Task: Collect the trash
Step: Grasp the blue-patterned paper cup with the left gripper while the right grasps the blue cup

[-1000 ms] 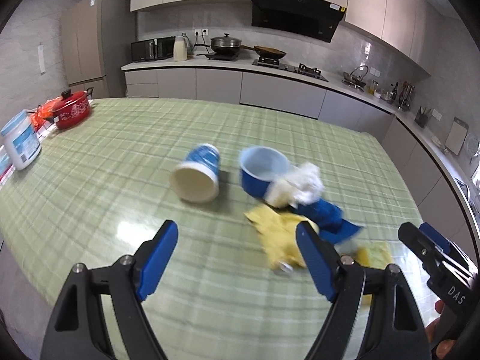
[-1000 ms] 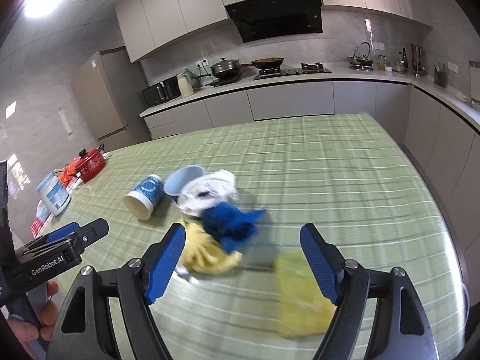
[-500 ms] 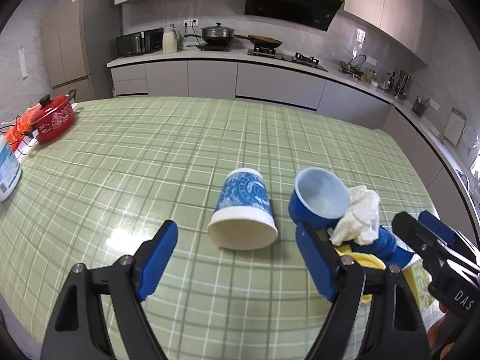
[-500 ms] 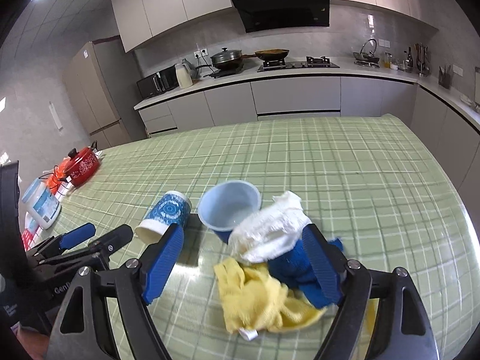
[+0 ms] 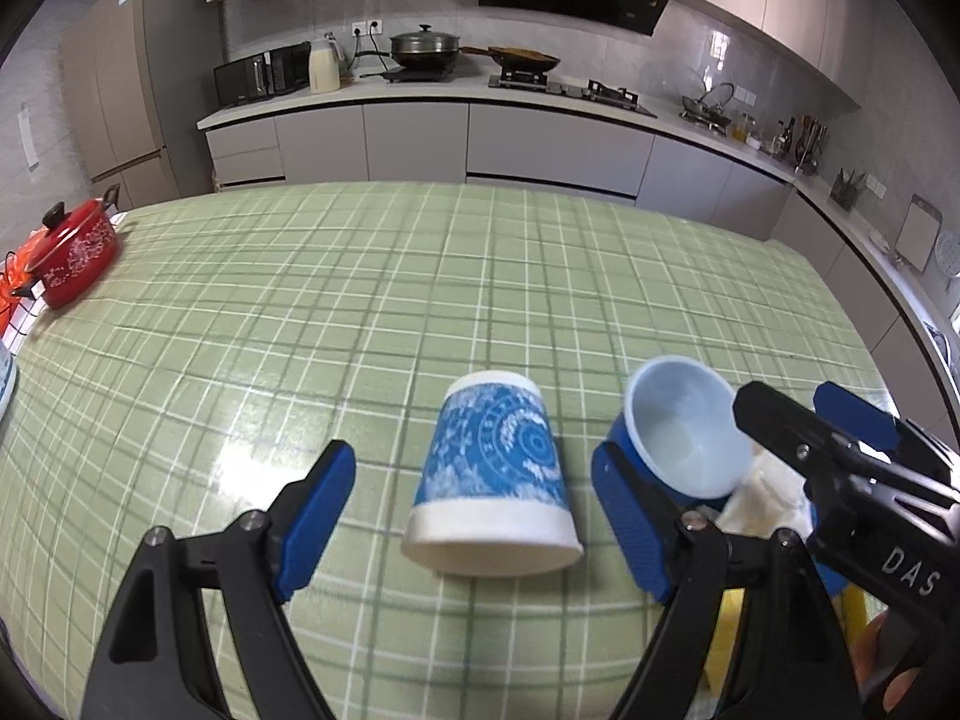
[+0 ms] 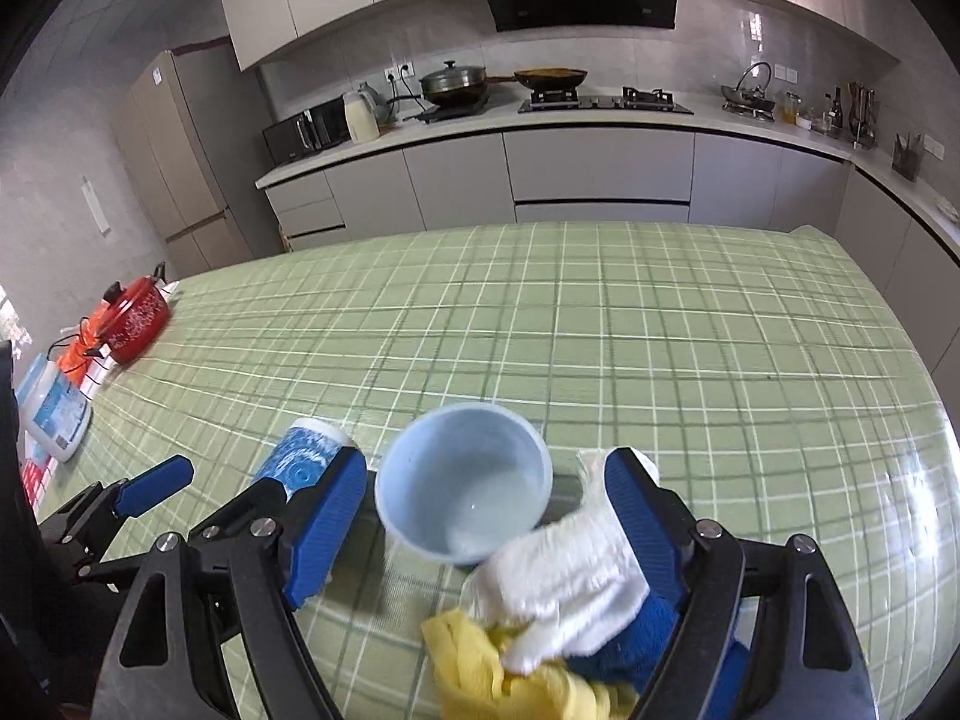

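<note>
A blue-patterned paper cup (image 5: 492,480) lies on its side on the green checked tablecloth (image 5: 360,312), rim toward me. My left gripper (image 5: 474,468) stands open with its fingers either side of this cup, not touching it. To its right a blue cup (image 6: 465,492) with a pale inside lies tipped, and my right gripper (image 6: 489,468) stands open around it. A crumpled white tissue (image 6: 558,576), a yellow rag (image 6: 498,672) and a blue cloth (image 6: 630,642) are heaped under the right gripper's fingers. The patterned cup (image 6: 306,456) shows behind its left finger.
A red pot (image 5: 75,252) stands at the table's far left edge, with a white tub (image 6: 51,414) nearer on that side. The right gripper (image 5: 792,399) reaches in beside the left one. Kitchen counters (image 6: 600,120) run behind the table.
Both grippers have moved forward and left over the table. The left now brackets the patterned cup; the right has come from the yellow rag to the blue cup. The trash has not shifted.
</note>
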A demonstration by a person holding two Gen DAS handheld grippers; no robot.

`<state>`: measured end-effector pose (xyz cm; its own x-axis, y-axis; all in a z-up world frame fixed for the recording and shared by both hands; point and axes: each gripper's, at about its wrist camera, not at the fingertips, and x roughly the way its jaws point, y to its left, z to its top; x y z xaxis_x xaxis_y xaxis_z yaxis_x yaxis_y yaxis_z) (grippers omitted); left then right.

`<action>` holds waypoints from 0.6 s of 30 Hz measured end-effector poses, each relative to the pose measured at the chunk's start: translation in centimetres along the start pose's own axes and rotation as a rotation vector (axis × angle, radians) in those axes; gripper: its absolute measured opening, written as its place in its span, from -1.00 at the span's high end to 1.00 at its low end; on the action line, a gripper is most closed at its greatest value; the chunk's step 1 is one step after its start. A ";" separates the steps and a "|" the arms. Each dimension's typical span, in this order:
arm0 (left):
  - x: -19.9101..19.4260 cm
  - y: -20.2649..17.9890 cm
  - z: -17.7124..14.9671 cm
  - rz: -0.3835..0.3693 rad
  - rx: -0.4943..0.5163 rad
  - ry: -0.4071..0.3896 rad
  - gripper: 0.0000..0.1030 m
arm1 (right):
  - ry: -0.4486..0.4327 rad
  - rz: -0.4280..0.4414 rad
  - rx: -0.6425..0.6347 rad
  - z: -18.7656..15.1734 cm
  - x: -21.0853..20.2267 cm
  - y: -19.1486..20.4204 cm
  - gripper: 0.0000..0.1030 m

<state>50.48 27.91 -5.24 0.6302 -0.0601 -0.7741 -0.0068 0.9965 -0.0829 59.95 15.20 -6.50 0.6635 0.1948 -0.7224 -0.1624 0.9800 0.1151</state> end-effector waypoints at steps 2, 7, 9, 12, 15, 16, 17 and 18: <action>0.7 -0.1 0.3 0.000 0.002 0.010 -0.60 | 0.014 -0.001 0.001 0.4 0.9 0.0 -0.62; 2.1 0.1 0.4 -0.001 0.002 0.039 -0.60 | 0.052 -0.005 0.009 1.2 3.1 0.0 -0.63; 2.7 0.2 0.4 -0.003 0.001 0.052 -0.60 | 0.072 -0.010 0.003 1.3 4.0 0.2 -0.63; 3.2 0.4 0.2 -0.007 -0.001 0.069 -0.60 | 0.093 -0.017 -0.009 1.2 5.1 0.6 -0.64; 3.7 0.4 -0.1 -0.010 0.004 0.089 -0.60 | 0.115 -0.027 -0.020 1.0 6.1 0.8 -0.64; 3.9 0.5 -0.3 -0.011 0.003 0.094 -0.60 | 0.120 -0.029 -0.021 0.9 6.3 0.8 -0.64; 3.9 0.5 -0.4 -0.014 0.002 0.098 -0.60 | 0.125 -0.029 -0.020 0.7 6.5 0.8 -0.64; 4.0 0.6 -0.4 -0.014 -0.001 0.100 -0.60 | 0.132 -0.035 -0.022 0.6 6.6 0.8 -0.64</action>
<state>52.70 28.26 -8.67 0.5497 -0.0799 -0.8316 0.0010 0.9955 -0.0951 64.69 17.33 -10.76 0.5676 0.1525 -0.8091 -0.1580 0.9846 0.0747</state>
